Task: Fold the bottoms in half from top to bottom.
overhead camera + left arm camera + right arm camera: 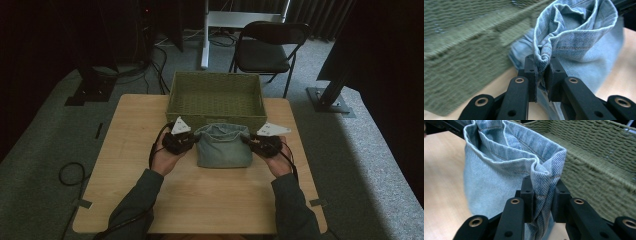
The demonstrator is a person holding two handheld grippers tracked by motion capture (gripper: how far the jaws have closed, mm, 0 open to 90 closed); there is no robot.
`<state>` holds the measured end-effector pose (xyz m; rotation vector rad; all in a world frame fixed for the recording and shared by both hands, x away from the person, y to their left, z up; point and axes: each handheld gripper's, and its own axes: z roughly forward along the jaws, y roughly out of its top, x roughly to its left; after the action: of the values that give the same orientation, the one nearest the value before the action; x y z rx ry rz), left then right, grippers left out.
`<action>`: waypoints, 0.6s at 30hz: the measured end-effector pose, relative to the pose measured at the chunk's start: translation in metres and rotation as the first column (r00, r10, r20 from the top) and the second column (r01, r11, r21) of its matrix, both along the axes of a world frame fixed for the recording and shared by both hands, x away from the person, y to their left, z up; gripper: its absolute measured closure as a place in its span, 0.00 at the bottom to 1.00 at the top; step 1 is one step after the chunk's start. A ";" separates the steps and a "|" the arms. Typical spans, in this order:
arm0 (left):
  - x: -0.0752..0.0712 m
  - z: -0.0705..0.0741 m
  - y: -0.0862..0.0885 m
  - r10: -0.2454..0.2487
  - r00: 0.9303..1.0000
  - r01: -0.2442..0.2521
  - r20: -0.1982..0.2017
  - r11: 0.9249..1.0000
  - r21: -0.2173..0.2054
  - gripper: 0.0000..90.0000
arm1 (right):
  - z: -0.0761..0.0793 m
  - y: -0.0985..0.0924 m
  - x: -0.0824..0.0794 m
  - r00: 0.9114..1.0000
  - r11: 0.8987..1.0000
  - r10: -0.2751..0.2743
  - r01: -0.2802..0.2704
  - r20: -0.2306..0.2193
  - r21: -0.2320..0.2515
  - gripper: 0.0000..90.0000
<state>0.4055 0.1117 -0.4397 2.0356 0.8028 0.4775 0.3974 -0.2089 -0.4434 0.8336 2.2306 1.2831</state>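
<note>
A folded piece of light blue denim hangs between my two grippers just above the wooden table, in front of the basket. My left gripper is shut on the denim's left edge; in the left gripper view its pads pinch a bunched fold of the denim at the gripper. My right gripper is shut on the right edge, and the right gripper view shows the hem of the denim squeezed between the jaws of the gripper.
An olive woven basket stands at the table's far edge, right behind the denim; its wall is close to both grippers. A black folding chair and stand legs are on the floor beyond.
</note>
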 end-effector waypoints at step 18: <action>0.045 -0.041 0.009 0.217 0.971 -0.213 -0.105 0.976 0.045 0.73 | -0.042 0.001 0.052 0.961 0.960 -0.258 0.244 -0.099 -0.137 0.62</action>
<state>0.4502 0.1205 -0.4811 2.0293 1.0959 0.5067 0.4499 -0.2077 -0.4858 1.1272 2.1801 0.9911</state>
